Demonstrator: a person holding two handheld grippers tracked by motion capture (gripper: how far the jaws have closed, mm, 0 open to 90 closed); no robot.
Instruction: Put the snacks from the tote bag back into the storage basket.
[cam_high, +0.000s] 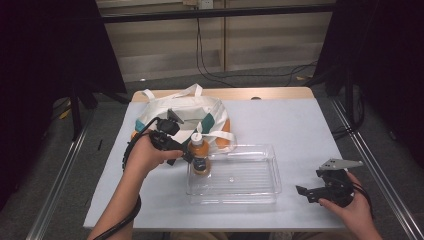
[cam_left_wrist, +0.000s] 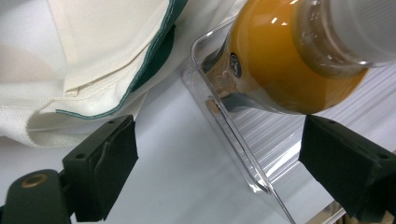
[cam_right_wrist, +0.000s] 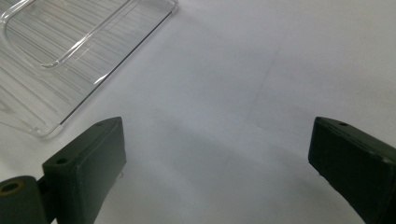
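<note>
A bottle of orange juice with a white cap stands upright in the left end of a clear plastic tray. My left gripper is at the bottle's left side, its jaws wide open. In the left gripper view the bottle looms just beyond the jaws, past the tray's rim, and nothing is clamped. My right gripper rests low over bare table right of the tray, open and empty, with the tray's corner at upper left.
A cream tote bag with green trim lies behind the tray at the table's far left, something orange showing under it; its cloth is close to my left gripper. The pale table top stretches to the right.
</note>
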